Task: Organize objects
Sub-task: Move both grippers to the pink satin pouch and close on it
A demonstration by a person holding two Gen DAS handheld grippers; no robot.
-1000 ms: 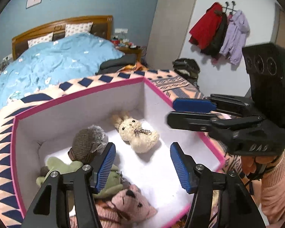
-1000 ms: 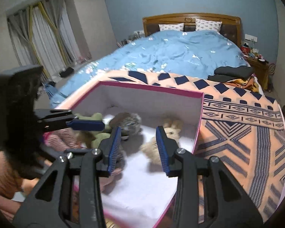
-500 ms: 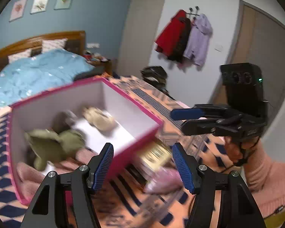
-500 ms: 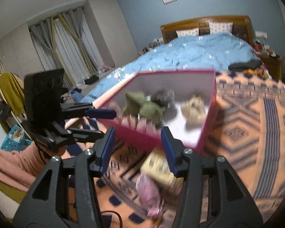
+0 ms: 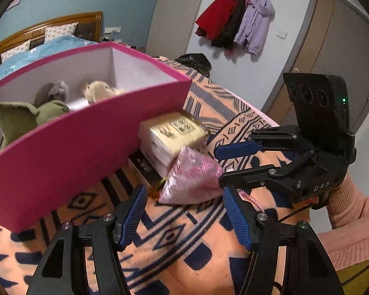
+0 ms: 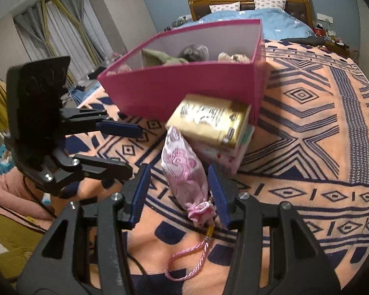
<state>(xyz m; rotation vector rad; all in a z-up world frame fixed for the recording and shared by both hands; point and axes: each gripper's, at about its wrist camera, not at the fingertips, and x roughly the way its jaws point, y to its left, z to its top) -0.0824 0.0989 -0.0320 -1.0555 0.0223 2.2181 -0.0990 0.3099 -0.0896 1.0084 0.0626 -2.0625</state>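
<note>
A pink satin drawstring pouch (image 6: 184,172) lies on the patterned blanket in front of a magenta box (image 6: 184,91), leaning against a gold box (image 6: 209,120) stacked on a white-and-pink box (image 6: 223,152). My right gripper (image 6: 179,194) is open and straddles the pouch's tied end; its left pad stands clear of the fabric. My left gripper (image 5: 184,215) is also open, with the pouch (image 5: 192,179) just beyond its fingertips. Each gripper shows in the other's view: the right gripper (image 5: 217,164) and the left gripper (image 6: 135,150). Green (image 5: 17,120), grey (image 5: 54,91) and cream (image 5: 98,92) plush toys sit inside the magenta box (image 5: 73,142).
The orange and navy blanket (image 6: 307,127) stretches wide to the right of the boxes. A bed with a blue duvet (image 6: 270,22) lies behind. Coats (image 5: 236,22) hang by a door. A pink sleeve (image 5: 351,211) holds the right gripper. The pouch's cord (image 6: 192,258) trails towards me.
Both grippers have drawn back from over the magenta box and sunk to the blanket in front of it. The pouch and stacked boxes have come into view. The right jaws stand wider.
</note>
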